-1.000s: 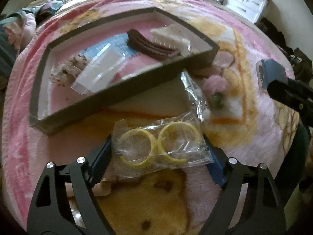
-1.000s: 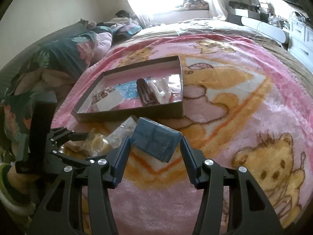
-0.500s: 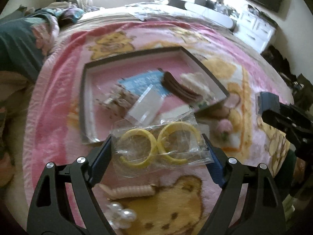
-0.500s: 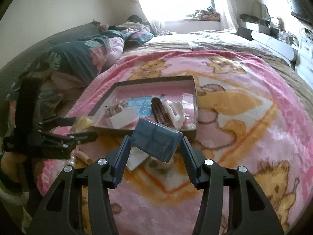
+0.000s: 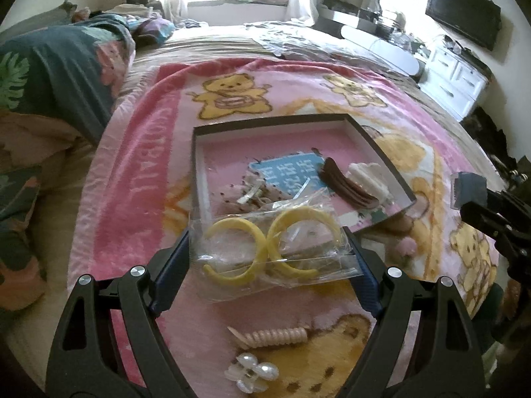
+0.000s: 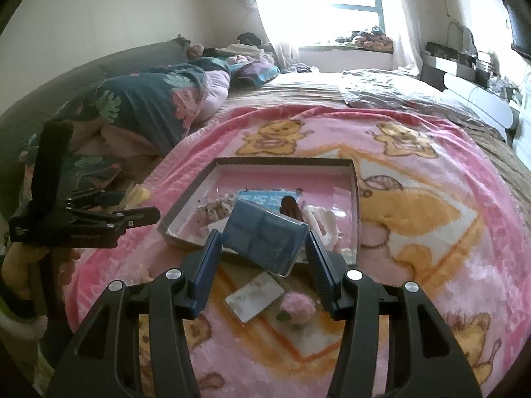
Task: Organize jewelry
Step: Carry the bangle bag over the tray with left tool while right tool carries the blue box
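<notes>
My left gripper [image 5: 267, 252] is shut on a clear plastic bag holding two yellow hoops [image 5: 270, 243], lifted above the pink blanket in front of the shallow dark-rimmed box [image 5: 265, 121]. The box holds a blue card [image 5: 288, 174], a brown hair clip [image 5: 345, 187] and a white clip [image 5: 368, 175]. My right gripper [image 6: 264, 242] is shut on a small blue rectangular box [image 6: 262, 237], raised before the same shallow box [image 6: 285, 162]. Each gripper shows at the edge of the other's view: the left gripper [image 6: 139, 214] and the right gripper [image 5: 464, 195].
On the blanket near me lie a ribbed pink clip [image 5: 275, 335], a pearl clip [image 5: 252, 373], a pink pompom [image 6: 297, 308] and a small flat packet [image 6: 255, 295]. A floral quilt [image 6: 149, 99] is piled at left. White drawers [image 5: 454, 79] stand at right.
Both grippers rose with their loads still held. The shallow box and blanket now look farther below, and the pearl and ribbed clips came into the left wrist view.
</notes>
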### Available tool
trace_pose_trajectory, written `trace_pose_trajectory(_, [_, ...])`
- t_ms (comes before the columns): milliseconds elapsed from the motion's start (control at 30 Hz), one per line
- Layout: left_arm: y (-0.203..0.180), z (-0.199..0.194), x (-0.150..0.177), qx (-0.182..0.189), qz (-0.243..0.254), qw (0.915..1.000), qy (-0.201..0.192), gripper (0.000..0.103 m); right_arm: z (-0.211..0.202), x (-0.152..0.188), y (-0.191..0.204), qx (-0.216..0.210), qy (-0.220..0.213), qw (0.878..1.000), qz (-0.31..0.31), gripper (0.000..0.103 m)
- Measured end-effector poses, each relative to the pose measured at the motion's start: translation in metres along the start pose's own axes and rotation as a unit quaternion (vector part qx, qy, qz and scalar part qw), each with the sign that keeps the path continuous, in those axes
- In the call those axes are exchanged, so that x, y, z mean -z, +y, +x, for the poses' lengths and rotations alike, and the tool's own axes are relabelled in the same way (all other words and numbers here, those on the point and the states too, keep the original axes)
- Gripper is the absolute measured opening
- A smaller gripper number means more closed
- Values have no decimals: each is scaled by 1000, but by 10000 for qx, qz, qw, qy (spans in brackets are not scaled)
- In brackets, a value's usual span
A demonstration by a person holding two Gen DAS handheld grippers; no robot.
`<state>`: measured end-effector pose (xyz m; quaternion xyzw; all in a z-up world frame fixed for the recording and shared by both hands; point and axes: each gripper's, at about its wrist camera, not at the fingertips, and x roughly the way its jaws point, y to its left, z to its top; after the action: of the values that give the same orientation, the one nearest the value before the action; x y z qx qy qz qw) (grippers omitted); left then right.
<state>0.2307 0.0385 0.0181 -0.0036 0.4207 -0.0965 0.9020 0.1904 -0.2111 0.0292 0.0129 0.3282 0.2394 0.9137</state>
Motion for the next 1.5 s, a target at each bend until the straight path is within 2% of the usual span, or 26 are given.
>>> trace_pose_trajectory(300, [14, -2, -12, -98, -127, 9998, -140, 77, 9, -16, 3, 26, -80, 9999, -123, 51])
trace_pose_trajectory(600, [12, 14, -27, -63, -154, 9998, -98, 77, 22, -27, -5, 159, -90, 9997, -135, 51])
trace_pose_trajectory(1000, [-7, 65, -52, -10, 4, 9998, 182, 77, 63, -22, -25, 371, 218, 9990, -119, 51])
trace_pose_trajectory(1500, [-18, 134, -68, 64, 1, 9977, 671, 78, 108, -1, -26, 297, 672, 9971, -175, 51])
